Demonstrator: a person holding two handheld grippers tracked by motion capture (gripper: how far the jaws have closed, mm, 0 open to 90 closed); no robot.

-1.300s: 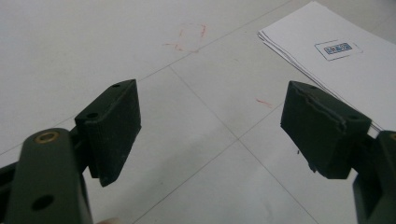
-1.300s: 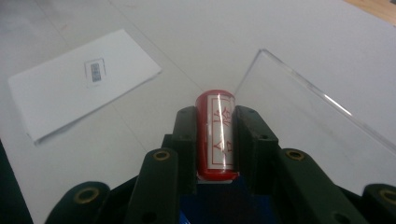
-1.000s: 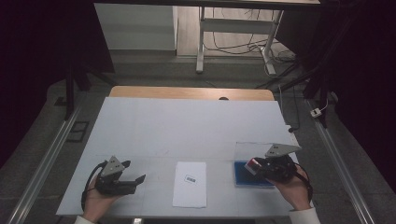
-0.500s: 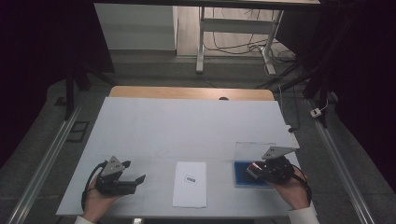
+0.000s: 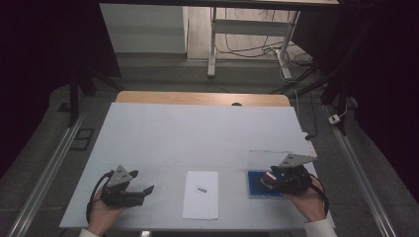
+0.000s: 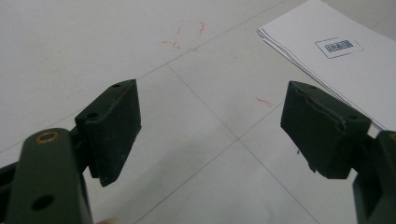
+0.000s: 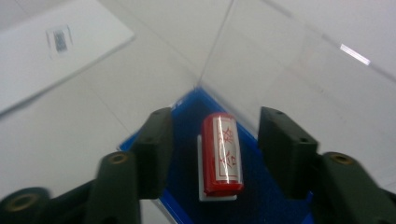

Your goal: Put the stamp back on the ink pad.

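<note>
The right claw stands part-way apart, its jaws having just been opening. Between them lies a small red cylinder, a stamp-like piece with a white label bearing red marks. Neither pad touches it; there is a clear gap on each side. The cylinder rests lengthwise along the claw's line of sight on a small white holder, and this sits on the blue floor of a shallow tray. Clear plastic walls rise just beyond the claw's tips and off to one side, meeting at a corner straight ahead of the cylinder. Farther out, up and to the left of this claw in the right gripper view, a white sheet of paper lies flat on the desk with a small printed code on it.

In the high view the right claw sits over the blue tray, held by a hand at the near right edge of the desk.

The left claw is spread wide with nothing between its jaws, just bare desk crossed by thin lines and a few faint red marks. Ahead and to the right of it lies the paper. In the high view the left claw is near the front left of the desk, pointing toward the paper, well apart from it.
</note>
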